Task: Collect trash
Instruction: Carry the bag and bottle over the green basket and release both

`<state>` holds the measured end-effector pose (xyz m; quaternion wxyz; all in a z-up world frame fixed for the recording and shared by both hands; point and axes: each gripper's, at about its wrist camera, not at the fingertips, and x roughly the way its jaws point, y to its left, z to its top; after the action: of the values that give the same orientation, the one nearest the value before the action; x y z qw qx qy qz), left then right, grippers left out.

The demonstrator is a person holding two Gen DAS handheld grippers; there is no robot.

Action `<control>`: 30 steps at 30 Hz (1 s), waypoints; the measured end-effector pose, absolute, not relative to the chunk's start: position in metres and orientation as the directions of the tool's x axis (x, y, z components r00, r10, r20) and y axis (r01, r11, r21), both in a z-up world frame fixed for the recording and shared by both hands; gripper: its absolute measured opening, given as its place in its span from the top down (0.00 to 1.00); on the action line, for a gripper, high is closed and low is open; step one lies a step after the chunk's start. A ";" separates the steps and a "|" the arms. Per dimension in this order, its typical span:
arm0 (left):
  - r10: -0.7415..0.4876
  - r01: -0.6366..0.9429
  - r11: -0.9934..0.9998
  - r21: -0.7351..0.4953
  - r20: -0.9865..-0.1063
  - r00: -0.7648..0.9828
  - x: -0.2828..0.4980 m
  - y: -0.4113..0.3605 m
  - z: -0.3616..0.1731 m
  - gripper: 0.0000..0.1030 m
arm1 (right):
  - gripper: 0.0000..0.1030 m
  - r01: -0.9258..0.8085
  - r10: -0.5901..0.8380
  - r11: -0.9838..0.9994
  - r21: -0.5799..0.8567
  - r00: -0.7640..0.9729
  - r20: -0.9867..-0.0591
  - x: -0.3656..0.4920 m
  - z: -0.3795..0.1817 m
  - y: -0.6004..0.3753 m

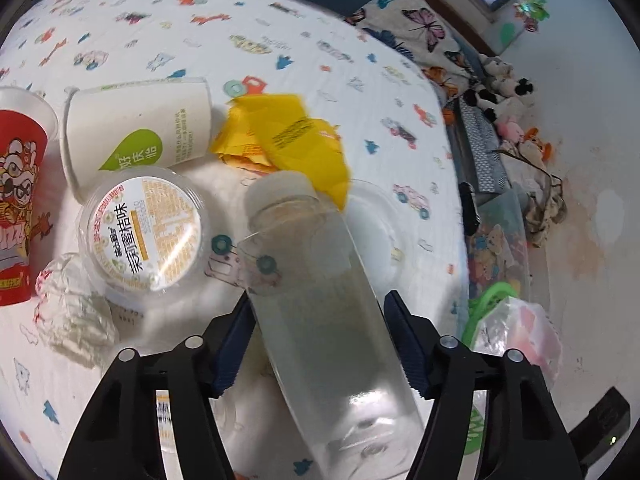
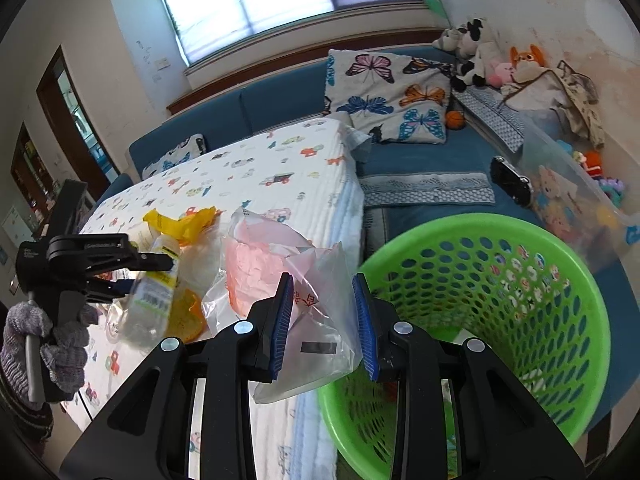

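Left gripper (image 1: 320,344) has the clear plastic bottle (image 1: 320,300) between its blue pads, jaws closed against its sides, cap end tilted over the table (image 1: 280,40). Right gripper (image 2: 324,320) is clamped on a clear plastic bag (image 2: 296,280) with pink paper inside, just beside the rim of the green mesh basket (image 2: 520,280). On the printed tablecloth: yellow wrapper (image 1: 288,136), white paper cup (image 1: 136,132) on its side, lidded jelly cup (image 1: 144,236), red cup (image 1: 20,208), crumpled tissue (image 1: 72,312).
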<state>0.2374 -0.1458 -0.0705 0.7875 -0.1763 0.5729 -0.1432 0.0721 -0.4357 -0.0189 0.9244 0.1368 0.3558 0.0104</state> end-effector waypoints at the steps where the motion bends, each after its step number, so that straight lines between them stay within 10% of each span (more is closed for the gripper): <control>1: -0.431 0.037 0.896 -0.442 -0.849 0.307 0.235 -0.146 -0.068 0.41 | 0.70 0.083 0.113 0.962 0.261 0.747 -0.655 0.070 -0.019 -0.437; 24: -0.593 0.399 0.792 -0.462 -0.739 0.320 0.156 -0.215 0.014 0.45 | 0.67 0.315 -0.106 0.933 0.173 0.701 -0.706 0.015 -0.038 -0.505; 30: -0.614 0.502 0.747 -0.436 -0.740 0.273 0.147 -0.264 0.020 0.45 | 0.45 0.385 -0.152 0.905 0.182 0.691 -0.707 0.000 -0.042 -0.528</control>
<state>0.1467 -0.2636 0.0200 0.7957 -0.0575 0.4906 -0.3507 -0.0004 -0.5279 -0.0421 0.9053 0.1601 0.3643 -0.1484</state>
